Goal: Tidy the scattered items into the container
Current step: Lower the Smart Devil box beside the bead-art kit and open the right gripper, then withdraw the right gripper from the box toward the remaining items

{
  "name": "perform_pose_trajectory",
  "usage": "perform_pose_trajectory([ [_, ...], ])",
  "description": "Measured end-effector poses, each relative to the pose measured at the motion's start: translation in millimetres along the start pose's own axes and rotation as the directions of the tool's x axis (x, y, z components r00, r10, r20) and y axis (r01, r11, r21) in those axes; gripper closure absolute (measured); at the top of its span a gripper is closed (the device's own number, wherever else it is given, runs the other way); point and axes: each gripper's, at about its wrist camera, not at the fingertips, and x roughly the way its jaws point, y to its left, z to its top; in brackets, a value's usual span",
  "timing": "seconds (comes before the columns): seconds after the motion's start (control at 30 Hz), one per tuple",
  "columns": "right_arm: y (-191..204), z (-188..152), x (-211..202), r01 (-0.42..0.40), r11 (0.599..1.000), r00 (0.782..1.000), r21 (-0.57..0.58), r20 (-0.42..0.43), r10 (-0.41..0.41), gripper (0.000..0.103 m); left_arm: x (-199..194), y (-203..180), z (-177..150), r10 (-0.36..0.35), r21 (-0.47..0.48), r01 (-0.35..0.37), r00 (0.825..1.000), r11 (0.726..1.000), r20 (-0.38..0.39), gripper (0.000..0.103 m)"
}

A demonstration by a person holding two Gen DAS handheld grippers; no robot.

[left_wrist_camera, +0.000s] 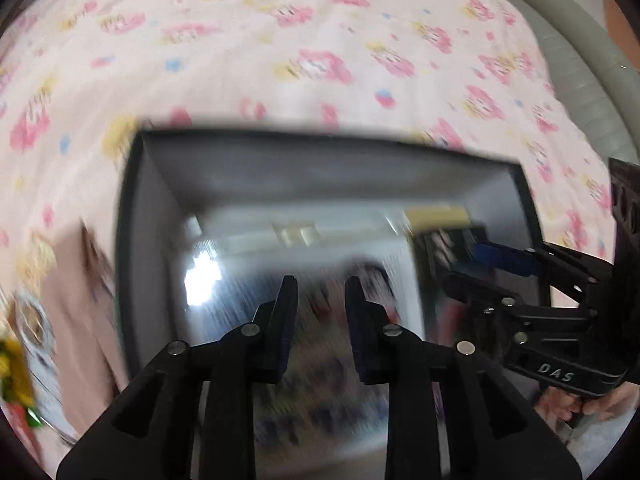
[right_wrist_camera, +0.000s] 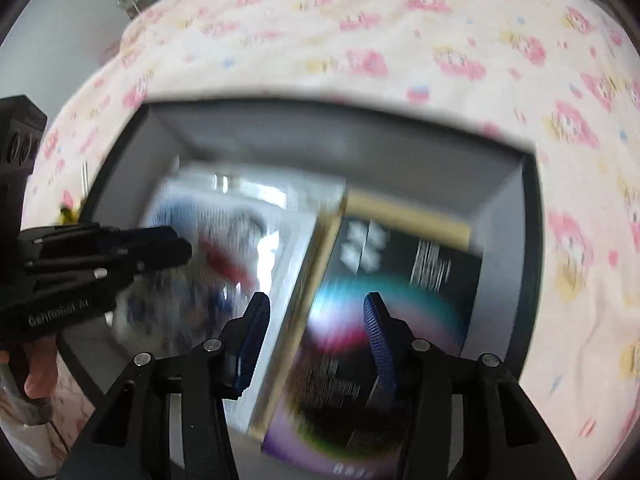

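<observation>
Left wrist view, left to right. At 8 o'clock, a blurred beige packet (left_wrist_camera: 76,320) and a yellow-and-green wrapper (left_wrist_camera: 16,384) lie on the bedsheet (left_wrist_camera: 280,40), just outside the left wall of the container (left_wrist_camera: 132,240). The sheet is pale with pink and yellow cartoon prints and fills the whole upper half. The container, a dark-rimmed box with grey inner walls, occupies the centre. On its floor lies a glossy packet (left_wrist_camera: 240,272) that reflects a bright light. The left gripper (left_wrist_camera: 321,292) hangs above this packet at 6 o'clock, its jaws narrowly parted and nothing between them. At 3 o'clock the right gripper (left_wrist_camera: 472,262) reaches over the container's right side, one blue pad showing. A hand (left_wrist_camera: 600,404) grasps its handle at 4 o'clock. A grey-green padded edge (left_wrist_camera: 580,80) curves along 2 o'clock.

Right wrist view, left to right. At 9 o'clock the left gripper (right_wrist_camera: 176,246) extends over the container (right_wrist_camera: 532,280), held by a hand (right_wrist_camera: 36,376); its opening cannot be told here. Inside, the glossy packet (right_wrist_camera: 240,240) lies left and a dark box (right_wrist_camera: 420,280) with a rainbow ring lies right, their edges touching. The right gripper (right_wrist_camera: 316,304) stands at 6 o'clock above the dark box, jaws moderately apart and empty. The bedsheet (right_wrist_camera: 480,40) surrounds the container from 10 to 4 o'clock.
</observation>
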Motion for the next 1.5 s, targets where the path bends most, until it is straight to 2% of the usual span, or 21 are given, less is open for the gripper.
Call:
perform_pose_trajectory([
  [0.1, -13, 25, 15, -0.005, 0.998, 1.000, 0.055, -0.010, 0.005, 0.059, 21, 3, 25, 0.061, -0.011, -0.061, 0.998, 0.998, -0.017, 0.079],
  [0.17, -12, 40, 28, 0.044, 0.997, 0.999, 0.066, -0.034, -0.042, 0.059, 25, 16, 22, 0.059, 0.000, -0.059, 0.997, 0.998, -0.047, 0.080],
  [0.27, -5, 40, 44, 0.043, 0.998, 0.998, 0.039, -0.054, -0.040, 0.059, 40, 7, 21, 0.070, 0.029, -0.068, 0.995, 0.997, -0.073, 0.080],
  [0.3, -13, 34, 44, 0.028, 0.998, 0.998, 0.050, -0.060, -0.025, 0.059, 44, 5, 19, 0.054, 0.036, -0.051, 0.995, 0.998, -0.085, 0.080],
  [0.37, -18, 27, 42, -0.026, 0.997, 0.998, 0.066, -0.055, 0.030, 0.058, 51, 1, 18, -0.026, 0.024, 0.029, 0.993, 0.999, -0.112, 0.080],
  [0.43, -13, 22, 38, 0.007, 1.000, 0.999, 0.008, -0.042, -0.007, 0.058, 47, 2, 14, -0.042, 0.018, 0.043, 0.995, 0.999, -0.091, 0.080],
  [0.5, -7, 15, 28, 0.048, 0.998, 0.999, -0.030, -0.009, -0.048, 0.058, 43, 6, 12, -0.090, -0.005, 0.089, 0.993, 0.996, -0.074, 0.080],
  [0.57, -3, 8, 19, 0.072, 0.997, 0.997, -0.019, 0.001, -0.072, 0.059, 33, 6, 8, -0.092, -0.014, 0.091, 0.995, 0.996, -0.049, 0.080],
  [0.7, 7, -11, -9, 0.085, 0.996, 0.995, -0.028, 0.060, -0.083, 0.059, -4, -5, -9, -0.102, 0.039, 0.101, 0.995, 0.994, 0.019, 0.080],
  [0.77, 10, -20, -27, 0.064, 0.998, 0.992, 0.007, 0.106, -0.064, 0.059, -26, -12, -22, -0.100, 0.058, 0.096, 0.993, 0.994, 0.067, 0.078],
  [0.87, 18, -36, -53, 0.027, 0.999, 0.986, 0.047, 0.162, -0.034, 0.059, -52, -23, -40, -0.138, 0.072, 0.130, 0.984, 0.989, 0.111, 0.077],
  [0.93, 31, -47, -67, 0.051, 0.998, 0.977, 0.035, 0.205, -0.057, 0.058, -71, -31, -55, -0.175, 0.117, 0.160, 0.977, 0.980, 0.123, 0.076],
  [1.07, 52, -68, -92, 0.120, 0.993, 0.954, 0.022, 0.273, -0.121, 0.059, -104, -47, -85, -0.173, 0.183, 0.142, 0.971, 0.973, 0.166, 0.075],
  [1.17, 63, -88, -116, 0.110, 0.994, 0.949, 0.026, 0.296, -0.113, 0.059, -123, -51, -103, -0.210, 0.184, 0.178, 0.961, 0.967, 0.178, 0.075],
  [1.33, 72, -106, -137, 0.094, 0.996, 0.939, 0.009, 0.331, -0.092, 0.059, -152, -57, -136, -0.225, 0.168, 0.193, 0.953, 0.967, 0.204, 0.075],
  [1.4, 79, -119, -146, 0.089, 0.996, 0.933, 0.017, 0.348, -0.089, 0.059, -160, -57, -149, -0.226, 0.167, 0.193, 0.952, 0.967, 0.206, 0.075],
  [1.5, 83, -138, -151, 0.045, 0.999, 0.933, 0.030, 0.356, -0.053, 0.059, -169, -60, -170, -0.193, 0.184, 0.157, 0.962, 0.970, 0.195, 0.075],
])
